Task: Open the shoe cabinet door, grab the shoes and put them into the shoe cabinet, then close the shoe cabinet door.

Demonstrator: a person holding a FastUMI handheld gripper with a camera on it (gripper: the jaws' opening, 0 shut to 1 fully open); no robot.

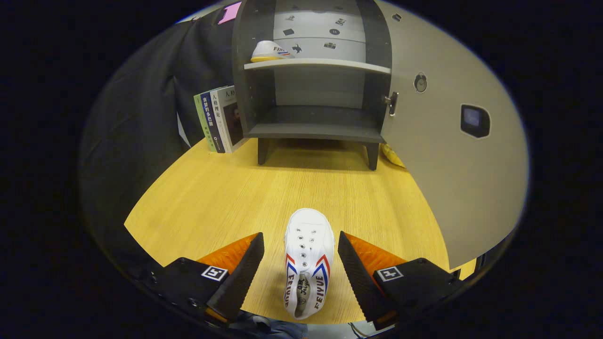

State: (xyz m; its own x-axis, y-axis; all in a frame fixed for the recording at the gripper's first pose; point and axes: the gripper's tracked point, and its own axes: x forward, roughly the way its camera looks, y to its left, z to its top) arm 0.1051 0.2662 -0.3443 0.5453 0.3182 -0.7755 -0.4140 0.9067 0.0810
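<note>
- Light wooden tabletop (226,188) carries a dark grey open shoe cabinet (313,94), its pale grey door (447,155) swung wide to the right.
- White canvas shoe with red and blue stripes (307,261) lies between the spread fingers of the gripper (300,256), toe toward the cabinet, neither finger touching.
- Second matching white shoe (269,51) sits on the cabinet's upper shelf.
- Upright books (219,120) stand just left of the cabinet.
</note>
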